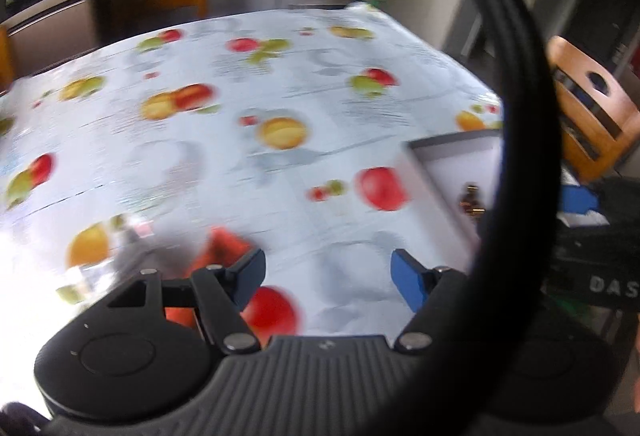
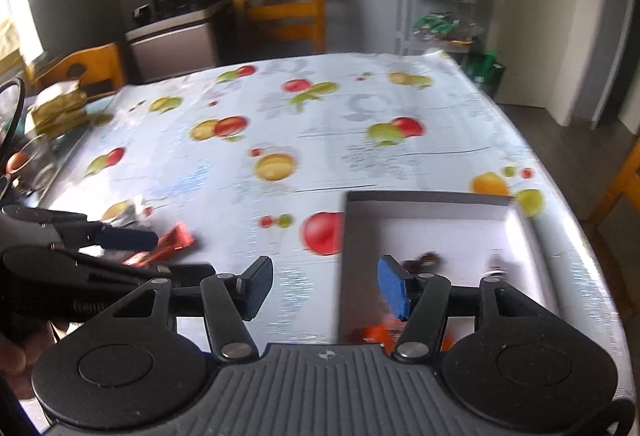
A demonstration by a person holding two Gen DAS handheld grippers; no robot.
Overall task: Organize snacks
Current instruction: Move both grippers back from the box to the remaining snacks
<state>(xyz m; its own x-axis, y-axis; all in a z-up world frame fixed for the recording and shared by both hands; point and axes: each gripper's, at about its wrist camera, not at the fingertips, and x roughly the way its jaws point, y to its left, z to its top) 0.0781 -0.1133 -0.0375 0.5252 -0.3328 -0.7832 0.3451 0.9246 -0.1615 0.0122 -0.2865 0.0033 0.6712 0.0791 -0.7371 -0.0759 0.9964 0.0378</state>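
the landmark is the white box (image 2: 432, 212), an open shallow tray on the fruit-print tablecloth (image 2: 320, 140) near the table's right front corner.

far left of the box, at the table's left edge, lies a stack of gold-coloured packets (image 2: 60, 108), blurred, with a glass vessel (image 2: 36, 160) just in front of it. closer in, still left of the box, the left gripper (image 2: 132, 240) shows in the right wrist view, its dark fingers over a red snack wrapper (image 2: 176, 240) that lies on the cloth with a silvery packet (image 2: 128, 214) just behind it. whether those fingers touch the wrapper cannot be told through the blur. in its own view the left gripper (image 1: 328, 274) stands wide apart with nothing between the pads, and red-orange wrapping (image 1: 224, 244) sits just beyond its left finger.

the right gripper (image 2: 326, 286) hangs at the box's left wall, its right blue pad over the inside; its fingers are spread, nothing between them. inside the box lie a small dark brown snack (image 2: 424, 261) towards the middle and an orange-red packet (image 2: 380, 334) at the near edge.

behind the box, past the table, stand a wooden chair (image 2: 280, 8) and a wire shelf (image 2: 440, 16) with bags.
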